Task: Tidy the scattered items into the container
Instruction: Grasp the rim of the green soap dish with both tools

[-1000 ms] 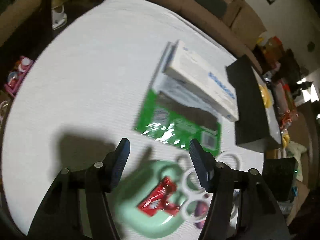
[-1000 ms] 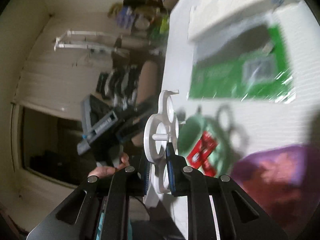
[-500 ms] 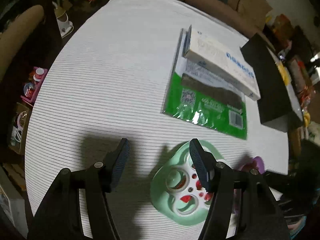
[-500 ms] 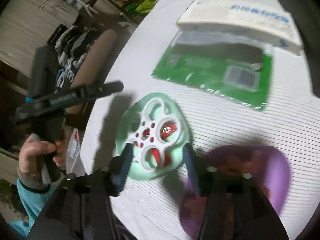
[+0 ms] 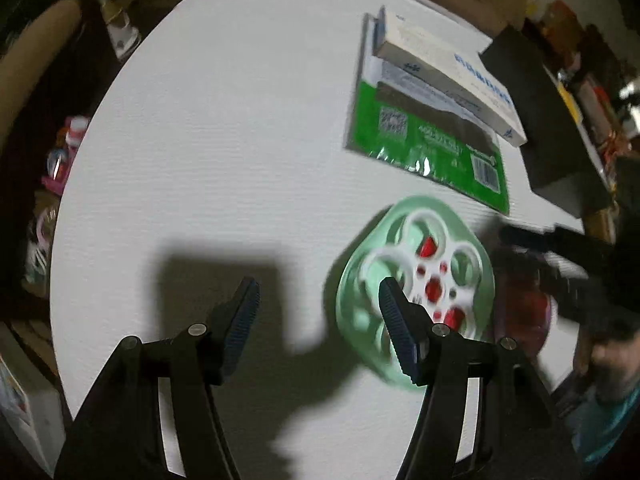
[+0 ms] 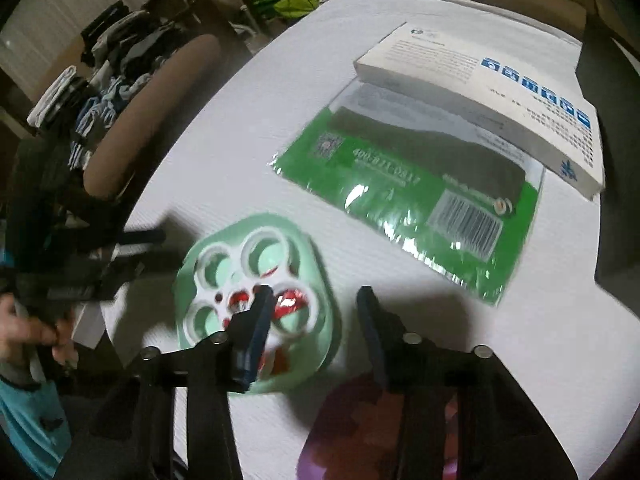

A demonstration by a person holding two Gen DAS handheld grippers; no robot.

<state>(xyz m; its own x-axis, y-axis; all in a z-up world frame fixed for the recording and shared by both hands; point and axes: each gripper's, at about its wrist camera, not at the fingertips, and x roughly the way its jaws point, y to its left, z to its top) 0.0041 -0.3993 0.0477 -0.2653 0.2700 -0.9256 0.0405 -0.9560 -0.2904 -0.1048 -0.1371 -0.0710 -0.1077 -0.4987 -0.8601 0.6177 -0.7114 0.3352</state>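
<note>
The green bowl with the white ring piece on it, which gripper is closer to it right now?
Right. The right gripper hangs open over the green bowl, one finger overlapping it; the left gripper, also open, sits beside it over bare table.

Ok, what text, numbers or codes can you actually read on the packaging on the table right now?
"400-871-0817", roughly, the last digits blurred: green packet, printed beside its QR code.
Barcode on the green packet: digits too small to read.
White box: a row of blue icon squares, a small blue logo and lines of fine print, all too small to read.
Blue lettering on the white box's side, left wrist view: blurred, unreadable.
</note>
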